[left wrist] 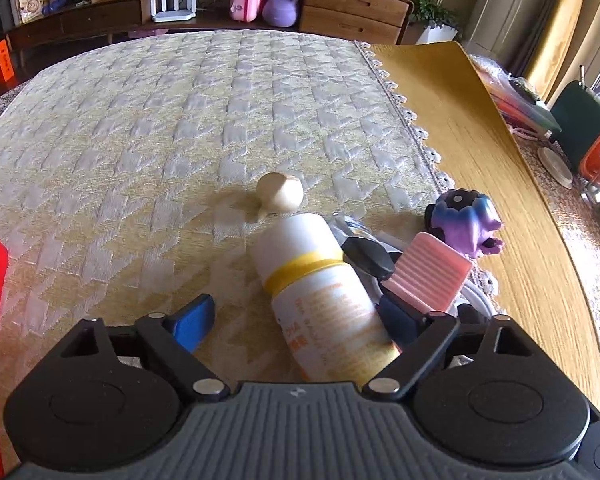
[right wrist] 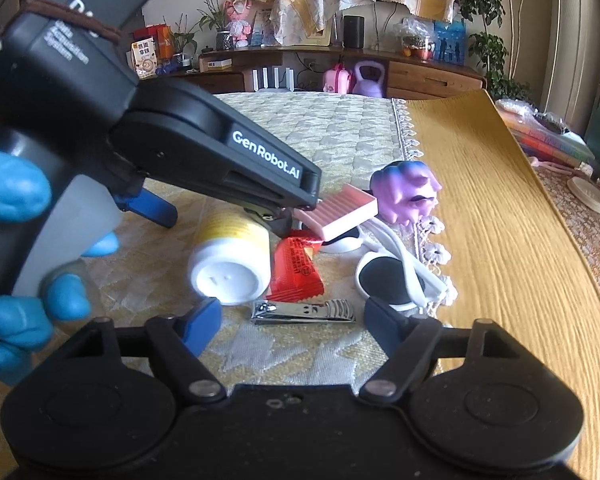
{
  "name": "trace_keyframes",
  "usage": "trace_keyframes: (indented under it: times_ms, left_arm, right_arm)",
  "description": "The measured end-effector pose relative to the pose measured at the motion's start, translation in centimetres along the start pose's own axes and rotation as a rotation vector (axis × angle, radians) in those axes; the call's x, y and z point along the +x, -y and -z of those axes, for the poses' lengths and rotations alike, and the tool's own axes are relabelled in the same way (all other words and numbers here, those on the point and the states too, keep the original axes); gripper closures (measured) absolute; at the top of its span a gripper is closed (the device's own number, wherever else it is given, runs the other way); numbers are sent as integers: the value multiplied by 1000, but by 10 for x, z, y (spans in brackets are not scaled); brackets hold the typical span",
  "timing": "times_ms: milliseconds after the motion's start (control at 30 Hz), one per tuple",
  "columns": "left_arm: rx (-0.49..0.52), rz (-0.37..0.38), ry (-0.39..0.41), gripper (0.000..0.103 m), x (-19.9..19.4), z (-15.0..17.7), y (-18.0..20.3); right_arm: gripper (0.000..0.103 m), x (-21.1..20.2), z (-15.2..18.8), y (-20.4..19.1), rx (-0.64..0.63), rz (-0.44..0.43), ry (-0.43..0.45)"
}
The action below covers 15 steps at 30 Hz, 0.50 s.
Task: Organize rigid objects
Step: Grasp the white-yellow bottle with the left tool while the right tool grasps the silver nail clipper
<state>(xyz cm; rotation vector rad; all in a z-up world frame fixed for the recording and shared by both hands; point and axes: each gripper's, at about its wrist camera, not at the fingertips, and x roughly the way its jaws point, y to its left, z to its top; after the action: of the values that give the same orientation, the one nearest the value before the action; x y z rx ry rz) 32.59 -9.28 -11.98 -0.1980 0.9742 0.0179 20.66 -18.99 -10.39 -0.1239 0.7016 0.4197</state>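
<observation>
The white bottle (left wrist: 320,300) lies lengthwise between the open left gripper (left wrist: 300,316) fingers, unheld, while the open, empty right gripper (right wrist: 296,320) straddles the nail clipper (right wrist: 303,312)

"GenRobot.AI" — left tool (right wrist: 236,216)

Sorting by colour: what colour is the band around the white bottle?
Yellow: the band rings the white bottle, clearest in the left wrist view.

Bare cloth (left wrist: 140,140) left, bottle (left wrist: 320,280), clippers (right wrist: 304,312), sunglasses (right wrist: 392,276) crowding right
</observation>
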Motion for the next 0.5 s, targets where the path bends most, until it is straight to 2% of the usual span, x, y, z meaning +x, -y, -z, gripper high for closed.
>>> trace_keyframes:
  times_ms: [233,267,500]
  left_arm:
    - [7,71,4,47,-11,3,0]
    - [23,62,7,47,-12,3,2]
    - [48,31,11,50,-22,8,-5]
  right_arm:
    - [44,-2,-1,-4,-8,9,5]
    - [47,-2,-1,-5,-9,10,5]
    - [47,-4,0,-10,-28,28,3]
